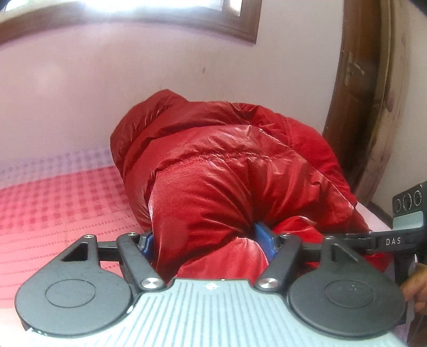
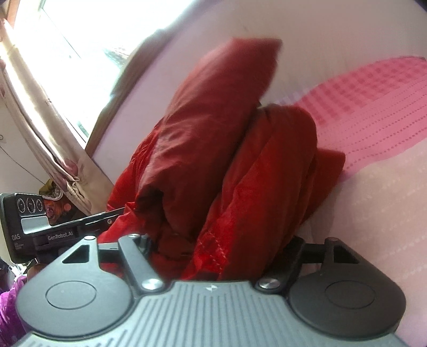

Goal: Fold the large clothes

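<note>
A shiny red puffer jacket [image 1: 226, 165] lies bundled and folded on the bed, filling the middle of the left wrist view. My left gripper [image 1: 205, 240] is shut on a thick fold of it, its blue pads [image 1: 263, 236] pressed into the fabric. In the right wrist view the jacket [image 2: 226, 149] stands as stacked folds. My right gripper [image 2: 213, 248] is shut on a thick bunch of these folds, and its fingertips are hidden by cloth. The right gripper's body shows in the left wrist view [image 1: 405, 213], and the left gripper's body shows in the right wrist view [image 2: 29, 221].
The bed has a pink checked cover [image 1: 58, 202] and a pale sheet [image 2: 373, 213]. A pale wall [image 1: 133, 80] runs behind the bed, with a window [image 1: 133, 10] above. A wooden door [image 1: 357, 106] stands at the right. A curtain [image 2: 48, 128] hangs by the window.
</note>
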